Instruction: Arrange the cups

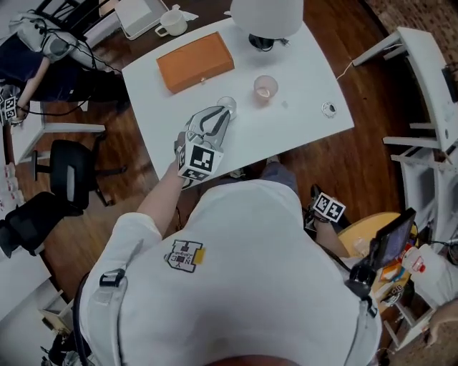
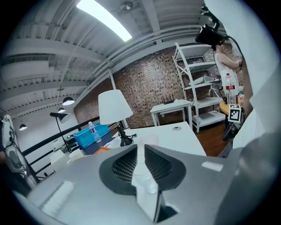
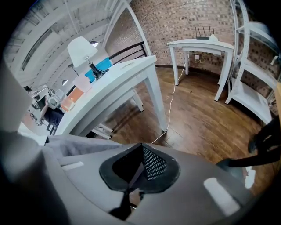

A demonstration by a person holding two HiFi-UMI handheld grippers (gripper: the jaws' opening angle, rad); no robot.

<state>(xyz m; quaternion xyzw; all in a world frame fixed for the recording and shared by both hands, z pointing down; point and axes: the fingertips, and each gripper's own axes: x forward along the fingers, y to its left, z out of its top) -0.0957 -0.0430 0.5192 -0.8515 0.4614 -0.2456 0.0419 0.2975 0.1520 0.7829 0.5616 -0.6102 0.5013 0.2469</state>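
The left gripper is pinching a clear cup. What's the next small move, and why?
Probably carry the clear cup toward the pink cup and set it down beside it. The left gripper is shut on its wall, and the two cups are apart over the white table.

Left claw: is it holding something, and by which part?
Yes: a clear cup, pinched by its thin wall between the jaws of the left claw. The right claw is shut and empty.

Head view steeply down over table, gripper views low alongside — lamp shared
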